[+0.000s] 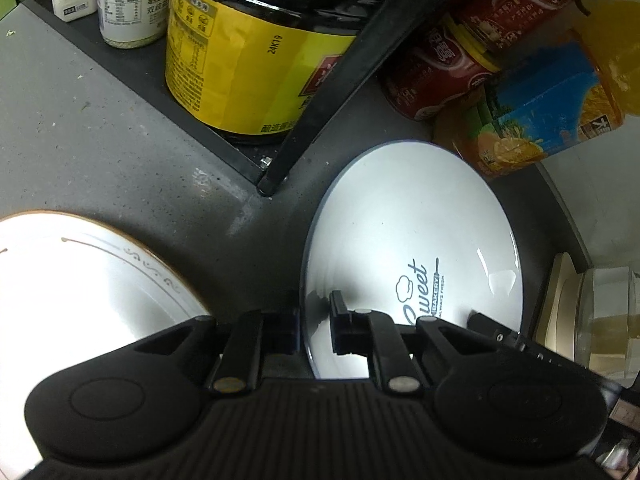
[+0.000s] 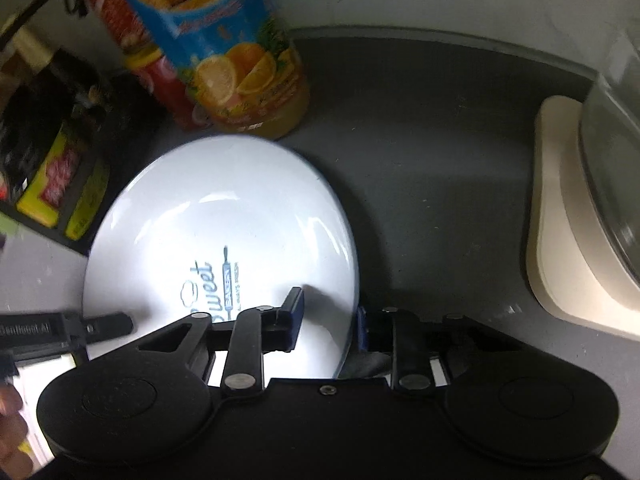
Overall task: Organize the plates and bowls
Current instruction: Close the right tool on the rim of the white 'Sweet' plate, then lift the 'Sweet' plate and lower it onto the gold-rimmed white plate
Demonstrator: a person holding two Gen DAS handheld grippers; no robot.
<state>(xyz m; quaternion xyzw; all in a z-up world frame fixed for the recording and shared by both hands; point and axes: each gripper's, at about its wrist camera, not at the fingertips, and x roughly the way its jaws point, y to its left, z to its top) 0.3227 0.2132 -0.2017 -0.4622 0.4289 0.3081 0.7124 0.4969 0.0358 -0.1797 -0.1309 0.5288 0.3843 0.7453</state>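
Note:
A white plate [image 1: 412, 232] with a dark blue rim and a blue "Sweet Bakery" print lies on the grey counter [image 1: 100, 140]. My left gripper [image 1: 314, 326] is shut on its left rim, one pad over the inside and one outside. In the right wrist view the same plate [image 2: 224, 208] has my right gripper [image 2: 330, 326] shut on its right rim, with the blue pads on either side of the edge. A second white plate [image 1: 80, 280], with a gold rim and scroll pattern, lies to the left, apart from the first.
A black rack [image 1: 280, 160] behind the plates holds a yellow-labelled dark bottle [image 1: 248, 60] and white jars [image 1: 128, 4]. Red cans [image 1: 460, 52] and an orange juice bottle [image 2: 240, 60] stand close behind the printed plate. A glass vessel on a cream base [image 2: 568, 220] sits at the right.

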